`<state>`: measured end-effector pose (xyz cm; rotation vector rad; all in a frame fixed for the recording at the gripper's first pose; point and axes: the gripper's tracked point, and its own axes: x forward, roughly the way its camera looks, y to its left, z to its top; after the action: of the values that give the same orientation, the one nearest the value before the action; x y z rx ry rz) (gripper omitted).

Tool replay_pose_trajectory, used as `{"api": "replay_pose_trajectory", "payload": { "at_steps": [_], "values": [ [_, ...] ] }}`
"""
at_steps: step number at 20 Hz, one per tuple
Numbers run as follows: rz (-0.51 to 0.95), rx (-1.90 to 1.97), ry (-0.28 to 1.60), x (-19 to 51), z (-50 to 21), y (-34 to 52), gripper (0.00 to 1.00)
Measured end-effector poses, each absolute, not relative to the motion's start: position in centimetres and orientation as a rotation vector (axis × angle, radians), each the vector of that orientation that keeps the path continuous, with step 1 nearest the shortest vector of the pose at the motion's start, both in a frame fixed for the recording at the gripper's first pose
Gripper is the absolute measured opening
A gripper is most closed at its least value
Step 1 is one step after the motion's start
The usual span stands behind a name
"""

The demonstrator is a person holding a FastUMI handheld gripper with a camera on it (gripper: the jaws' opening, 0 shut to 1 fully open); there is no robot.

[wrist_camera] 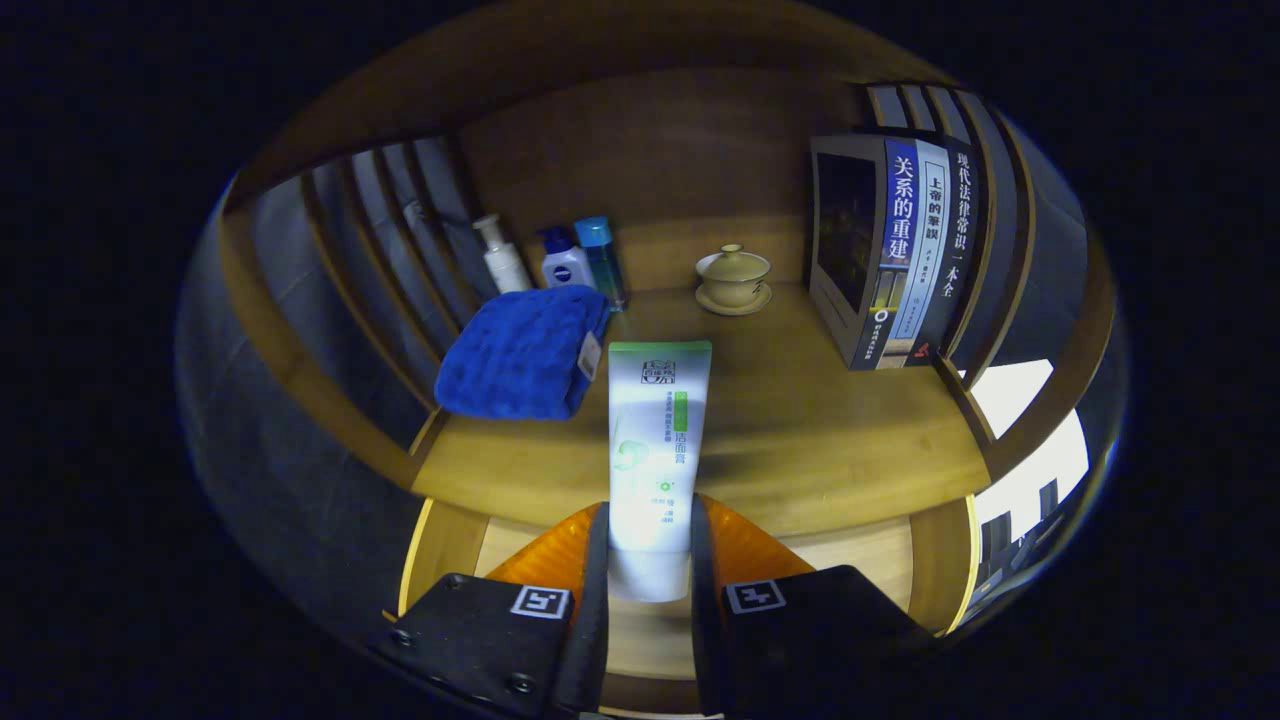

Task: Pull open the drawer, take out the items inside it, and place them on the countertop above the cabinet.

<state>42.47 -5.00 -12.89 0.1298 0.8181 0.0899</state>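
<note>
Countertop [800, 420] middle clear; towel [525, 350] crowds left.

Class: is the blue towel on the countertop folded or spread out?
Folded: the towel lies as a thick, compact pad left of the tube.

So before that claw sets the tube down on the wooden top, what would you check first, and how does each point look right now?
1. Grip: claw shut on the white tube, both fingers pressing its lower end: ok.
2. Tube upright between the fingers: ok.
3. Bare countertop ahead to land on: ok.
4. Blue towel close beside the tube, may get brushed: cannot tell.
5. Lidded cup and books well beyond: ok.
6. Drawer emptied: cannot tell.
</note>
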Motion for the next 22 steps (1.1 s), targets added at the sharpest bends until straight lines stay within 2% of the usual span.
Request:
{"api": "replay_pose_trajectory", "payload": {
  "at_steps": [11,15,22],
  "values": [
    [-0.021,0.122,0.87,47.9,-18.8,-6.9,0.44],
    [-0.027,0.117,0.858,48.2,-19.0,-7.0,0.5],
    [-0.057,0.101,0.837,48.3,-18.8,-7.8,0.88]
  ]
}}
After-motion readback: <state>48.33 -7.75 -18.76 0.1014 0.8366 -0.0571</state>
